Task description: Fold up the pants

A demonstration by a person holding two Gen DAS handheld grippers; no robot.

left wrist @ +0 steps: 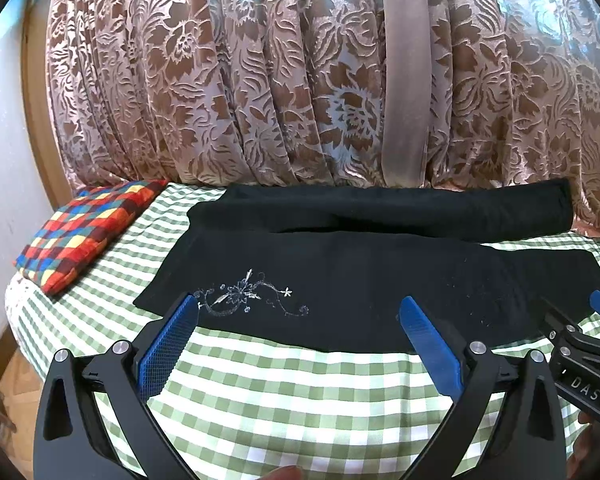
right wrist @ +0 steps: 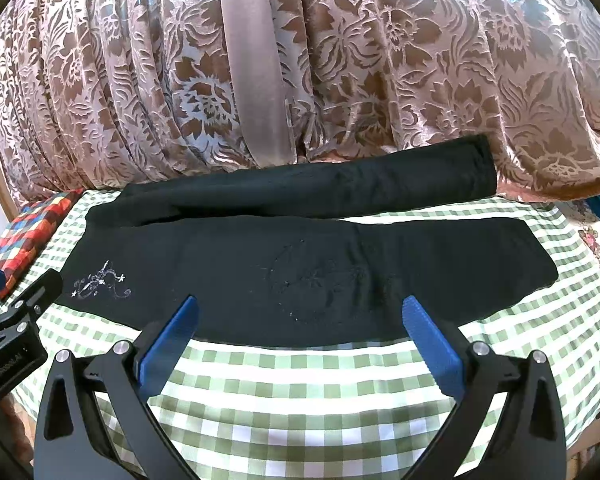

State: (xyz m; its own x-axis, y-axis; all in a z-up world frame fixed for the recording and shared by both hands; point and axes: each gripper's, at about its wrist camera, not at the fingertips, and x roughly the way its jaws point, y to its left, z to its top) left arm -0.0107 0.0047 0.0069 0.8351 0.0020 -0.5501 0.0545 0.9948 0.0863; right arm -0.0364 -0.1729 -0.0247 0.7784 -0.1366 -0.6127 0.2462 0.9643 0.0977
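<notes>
Pants (left wrist: 360, 280) lie flat beyond both wide-open grippers' fingers (left wrist: 172, 344).

A green and white checked cloth (left wrist: 260, 392) covers the surface. At its far left lies a flat cushion (left wrist: 88, 232) in red, blue, yellow and orange checks, resting on the cloth. Behind hangs a pleated curtain (left wrist: 180, 80) with a brown flower pattern, crossed by a plain beige band (left wrist: 404, 80). A pale wall (left wrist: 4, 140) shows at left.
</notes>
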